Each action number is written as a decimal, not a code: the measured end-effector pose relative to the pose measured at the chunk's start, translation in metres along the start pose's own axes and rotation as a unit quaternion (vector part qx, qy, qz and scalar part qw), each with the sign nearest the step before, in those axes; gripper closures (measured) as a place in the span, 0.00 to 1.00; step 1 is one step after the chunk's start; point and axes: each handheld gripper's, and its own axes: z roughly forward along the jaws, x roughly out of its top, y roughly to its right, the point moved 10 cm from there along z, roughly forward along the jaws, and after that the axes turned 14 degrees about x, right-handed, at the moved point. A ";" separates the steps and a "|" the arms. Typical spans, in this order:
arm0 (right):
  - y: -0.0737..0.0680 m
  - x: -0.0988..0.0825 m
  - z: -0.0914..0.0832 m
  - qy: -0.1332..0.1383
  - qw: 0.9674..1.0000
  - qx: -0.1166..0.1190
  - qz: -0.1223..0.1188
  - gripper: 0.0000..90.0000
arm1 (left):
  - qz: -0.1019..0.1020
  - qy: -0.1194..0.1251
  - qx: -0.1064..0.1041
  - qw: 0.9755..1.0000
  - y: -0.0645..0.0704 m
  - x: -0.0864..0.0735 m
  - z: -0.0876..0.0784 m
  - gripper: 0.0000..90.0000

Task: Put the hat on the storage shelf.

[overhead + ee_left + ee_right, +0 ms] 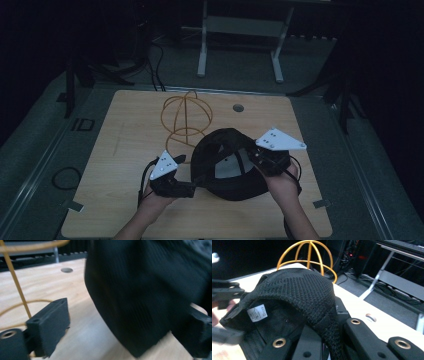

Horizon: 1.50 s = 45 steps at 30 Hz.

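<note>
A black mesh cap (226,139) hangs upside down between my two grippers over the wooden table (120,160). My right gripper (256,158) is shut on the cap's rim band (329,325), and the cap's inside with a white label (257,312) faces that gripper's camera. My left gripper (193,187) sits at the cap's near left edge. Its jaws stand wide apart around the cap's fabric (140,290), which touches the right jaw and leaves a gap to the left one. A yellow wire hat stand (186,117) stands just behind the cap.
A round cable hole (238,107) sits near the table's far edge. Bare table lies to the left and in front. A white-legged frame (202,55) stands on the floor beyond, and cables (65,177) lie on the floor at left.
</note>
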 end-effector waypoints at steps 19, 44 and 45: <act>-0.013 -0.012 -0.001 -0.001 1.000 0.017 0.000 0.98 | -0.015 0.058 0.072 0.996 -0.007 0.034 -0.005 0.98; -0.032 -0.052 -0.026 0.011 0.996 0.080 0.035 0.70 | 0.038 0.058 0.078 0.995 -0.001 0.062 -0.016 0.99; -0.034 -0.055 -0.027 0.006 0.996 0.084 0.031 0.67 | 0.041 0.059 0.078 0.994 0.000 0.063 -0.018 0.99</act>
